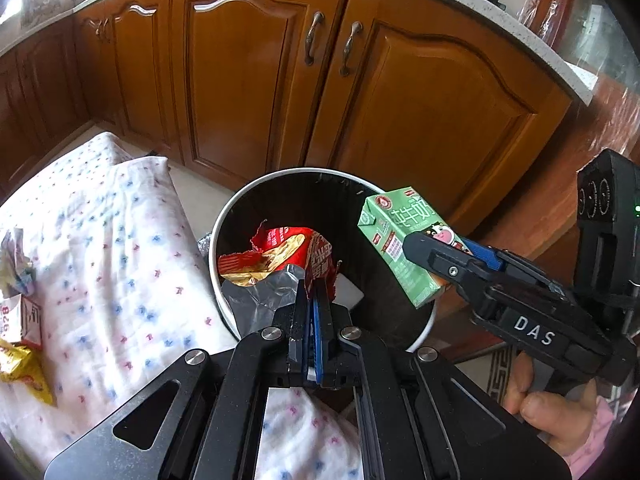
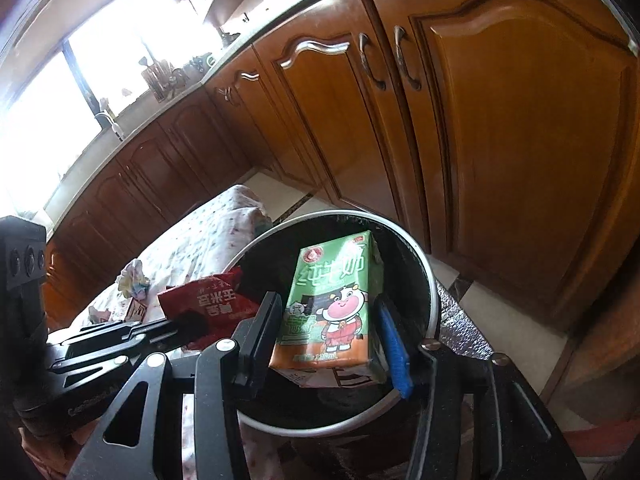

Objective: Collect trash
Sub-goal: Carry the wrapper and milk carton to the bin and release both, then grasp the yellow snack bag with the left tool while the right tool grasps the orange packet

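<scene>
Before wooden kitchen cabinets (image 1: 248, 92), both grippers hover over the bin (image 1: 224, 300) — left gripper (image 1: 314, 286) pinching a red wrapper (image 1: 288, 250), right gripper (image 2: 326, 326) clamping the milk carton (image 2: 332, 308) — both need releasing inside.

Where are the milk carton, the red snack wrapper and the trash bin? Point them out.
milk carton (image 2: 332, 300), right wrist view, front face.
red snack wrapper (image 1: 288, 250), left wrist view, crumpled middle.
trash bin (image 1: 218, 232), left wrist view, left rim.

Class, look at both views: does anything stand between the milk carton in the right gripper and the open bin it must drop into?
Nothing visible does. The right gripper holds the milk carton over the open bin, with only air beneath it. The red wrapper, pinched by the left gripper, hangs over the bin's other side.
</scene>
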Motion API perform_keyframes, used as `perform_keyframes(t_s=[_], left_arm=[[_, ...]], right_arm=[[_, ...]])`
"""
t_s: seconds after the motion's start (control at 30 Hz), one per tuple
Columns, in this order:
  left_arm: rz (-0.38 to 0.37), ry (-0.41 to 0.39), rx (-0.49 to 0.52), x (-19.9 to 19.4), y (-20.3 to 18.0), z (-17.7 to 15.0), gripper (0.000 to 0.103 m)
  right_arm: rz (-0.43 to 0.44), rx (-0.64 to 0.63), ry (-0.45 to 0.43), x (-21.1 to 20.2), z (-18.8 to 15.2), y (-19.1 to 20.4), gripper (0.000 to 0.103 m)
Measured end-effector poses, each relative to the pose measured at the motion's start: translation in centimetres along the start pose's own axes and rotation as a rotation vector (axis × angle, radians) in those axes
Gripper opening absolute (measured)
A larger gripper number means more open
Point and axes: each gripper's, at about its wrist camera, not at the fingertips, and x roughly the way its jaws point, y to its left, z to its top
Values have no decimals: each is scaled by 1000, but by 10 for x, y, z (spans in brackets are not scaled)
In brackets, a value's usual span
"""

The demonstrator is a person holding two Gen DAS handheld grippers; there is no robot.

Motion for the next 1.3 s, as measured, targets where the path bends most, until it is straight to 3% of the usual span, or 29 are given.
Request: perform_keyframes(t_s=[0.07,0.13,0.2,0.33,0.47,0.6,0.83,1.3], left_arm=[[-8,17,-6,4,1,0,8],[-8,16,-7,5,1,1,28],[-3,6,-5,3,2,0,42],[3,-11,-15,-5,6,-4,43],[24,-45,-37,-23,15,-15,46],[47,-84,-72,-45,28,-34,52],[105,-141,-165,-86,65,-76,54],[199,-177,-331,-138,140,-144,57]], right_arm=[[2,20,6,3,2,-5,55],[7,39,2,2,2,-8,61],[11,50,-6,-1,1,-10,62],[33,63,-24,-12,-4,-10,67],[68,62,-54,-24,-16,1,83],[86,46,-74,-35,-30,17,84],[125,7,-88,-46,-62,54,85],[213,-54,-7,-37,-107,119,85]])
